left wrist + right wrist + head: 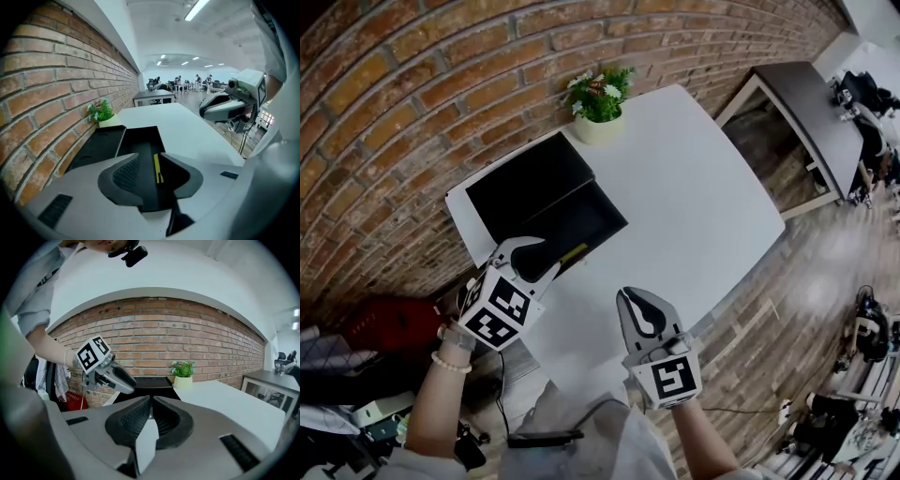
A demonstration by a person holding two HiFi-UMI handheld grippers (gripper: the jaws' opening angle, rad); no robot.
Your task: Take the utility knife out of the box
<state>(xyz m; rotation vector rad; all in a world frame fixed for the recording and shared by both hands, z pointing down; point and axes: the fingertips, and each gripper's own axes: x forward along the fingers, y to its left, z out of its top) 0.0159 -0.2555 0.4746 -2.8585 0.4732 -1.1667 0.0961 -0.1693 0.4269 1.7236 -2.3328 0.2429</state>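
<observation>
A black box (pixel 581 223) lies open on the white table (pixel 694 206), its lid (pixel 525 178) laid flat beside it toward the brick wall. A yellow utility knife (pixel 573 253) rests inside at the near end. My left gripper (pixel 542 261) hangs over that end, tilted down with its jaws open. In the left gripper view the knife (pixel 157 168) shows in the gap between the fingers (pixel 124 173), untouched. My right gripper (pixel 633 300) is shut on nothing, held above the table's near edge, apart from the box.
A potted plant (pixel 598 108) stands at the table's far edge behind the box. The brick wall (pixel 412 84) runs along the left. A grey desk (pixel 811 103) stands at the far right, and a red object (pixel 389 323) sits on the floor at left.
</observation>
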